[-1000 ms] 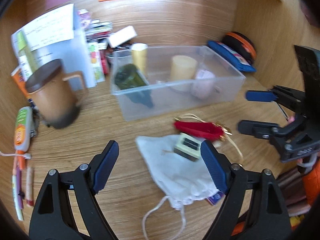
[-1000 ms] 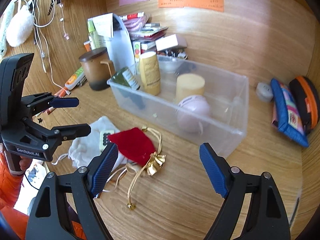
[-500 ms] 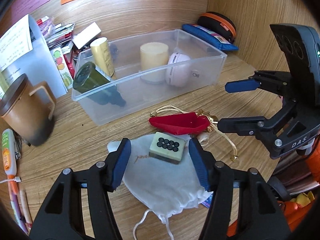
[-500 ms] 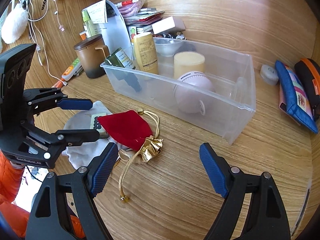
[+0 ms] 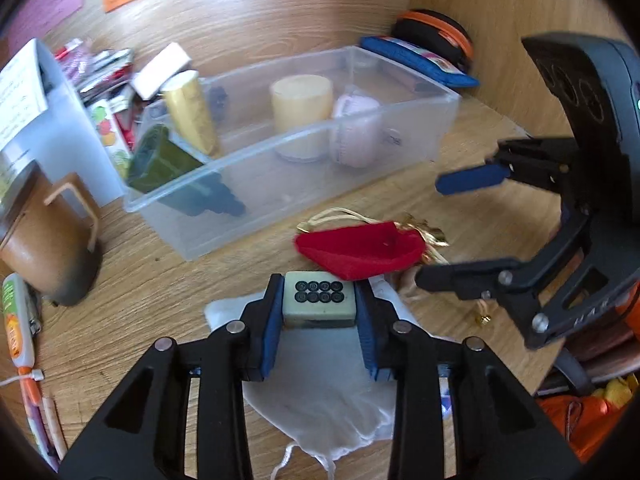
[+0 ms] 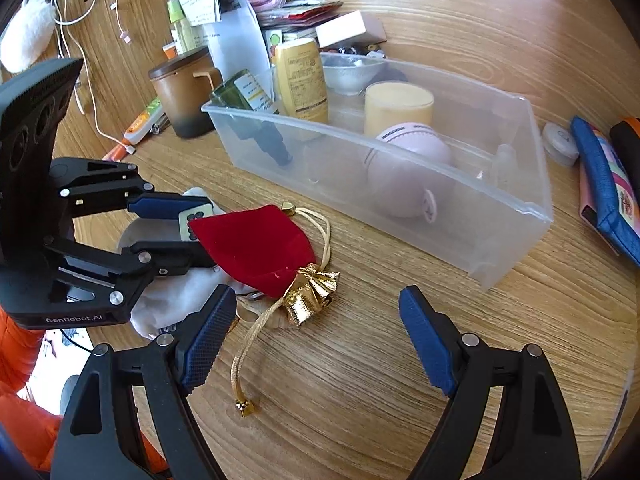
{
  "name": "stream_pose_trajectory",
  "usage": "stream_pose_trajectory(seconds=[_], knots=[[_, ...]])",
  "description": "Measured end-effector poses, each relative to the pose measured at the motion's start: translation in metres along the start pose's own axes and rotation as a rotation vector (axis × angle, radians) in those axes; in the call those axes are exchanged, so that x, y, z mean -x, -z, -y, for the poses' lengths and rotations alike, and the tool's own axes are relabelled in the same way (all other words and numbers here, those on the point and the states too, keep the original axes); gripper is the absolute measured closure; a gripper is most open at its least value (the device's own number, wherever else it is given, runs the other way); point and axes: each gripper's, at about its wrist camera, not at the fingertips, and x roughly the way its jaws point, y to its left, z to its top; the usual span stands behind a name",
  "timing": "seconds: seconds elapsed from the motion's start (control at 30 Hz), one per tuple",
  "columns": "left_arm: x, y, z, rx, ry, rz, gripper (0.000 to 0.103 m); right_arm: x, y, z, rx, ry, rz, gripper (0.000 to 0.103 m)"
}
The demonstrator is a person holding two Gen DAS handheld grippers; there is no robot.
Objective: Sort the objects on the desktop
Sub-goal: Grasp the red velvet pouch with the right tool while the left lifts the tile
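Note:
My left gripper (image 5: 319, 302) is shut on a pale green mahjong tile (image 5: 319, 298) with black circles, over a white cloth pouch (image 5: 324, 392). The tile also shows in the right wrist view (image 6: 193, 216) between the left gripper's blue pads (image 6: 168, 206). A red velvet pouch (image 5: 360, 249) with gold drawstring lies just beyond; it also shows in the right wrist view (image 6: 256, 246). My right gripper (image 6: 316, 340) is open and empty, above the desk near the pouch's gold end (image 6: 314, 298). A clear plastic bin (image 6: 516, 200) holds bottles, a cream jar and a pink ball.
A brown lidded mug (image 5: 44, 236) stands at the left, with pens and a tube (image 5: 18, 328) near the desk edge. A blue pouch (image 6: 608, 188) and an orange-trimmed case (image 5: 436, 34) lie at the right by the wooden wall. Papers and boxes (image 6: 296, 4) pile behind the bin.
My left gripper has moved in over the white pouch and closed from open onto the mahjong tile. The right gripper has come closer to the red pouch and stays open.

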Motion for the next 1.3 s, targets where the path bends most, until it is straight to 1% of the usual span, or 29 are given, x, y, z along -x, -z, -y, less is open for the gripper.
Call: stream_pose_trajectory(seconds=[0.07, 0.13, 0.27, 0.37, 0.47, 0.53, 0.57, 0.67, 0.7, 0.73, 0.8, 0.93, 1.07, 1.3], knots=[[0.002, 0.001, -0.005, 0.022, -0.029, 0.014, 0.07, -0.005, -0.001, -0.001, 0.001, -0.004, -0.007, 0.022], [0.006, 0.001, -0.014, 0.062, -0.022, 0.025, 0.07, -0.012, -0.003, 0.0, -0.01, -0.012, -0.016, 0.022], [0.012, 0.003, -0.023, 0.082, -0.037, 0.04, 0.07, -0.028, -0.008, 0.005, -0.05, -0.055, -0.046, 0.022], [0.014, 0.005, -0.026, 0.088, -0.036, 0.044, 0.07, -0.034, -0.011, 0.007, -0.06, -0.073, -0.041, 0.027], [0.014, 0.006, -0.028, 0.092, -0.033, 0.046, 0.07, -0.037, -0.013, 0.007, -0.063, -0.088, -0.031, 0.039], [0.014, 0.007, -0.028, 0.094, -0.029, 0.047, 0.07, -0.038, -0.013, 0.005, -0.054, -0.095, -0.029, 0.052], [0.014, 0.007, -0.027, 0.097, -0.029, 0.048, 0.07, -0.038, -0.013, 0.005, -0.051, -0.096, -0.029, 0.052], [0.015, 0.008, -0.026, 0.1, -0.027, 0.054, 0.07, -0.038, -0.014, 0.0, -0.04, -0.082, -0.015, 0.061], [0.016, 0.008, -0.026, 0.101, -0.026, 0.057, 0.07, -0.037, -0.014, -0.001, -0.032, -0.078, -0.01, 0.067], [0.016, 0.008, -0.026, 0.104, -0.028, 0.059, 0.07, -0.035, -0.015, -0.002, -0.024, -0.072, 0.0, 0.07], [0.016, 0.008, -0.027, 0.108, -0.027, 0.062, 0.07, -0.029, -0.015, -0.004, -0.003, -0.067, 0.021, 0.072], [0.019, 0.008, -0.029, 0.125, -0.031, 0.073, 0.07, -0.02, -0.016, -0.011, 0.031, -0.03, 0.064, 0.076], [0.024, 0.006, -0.03, 0.137, -0.037, 0.087, 0.07, -0.016, -0.016, -0.012, 0.028, -0.027, 0.074, 0.078], [0.035, 0.001, -0.028, 0.144, -0.05, 0.12, 0.07, 0.007, -0.017, -0.017, 0.037, -0.005, 0.133, 0.079]])
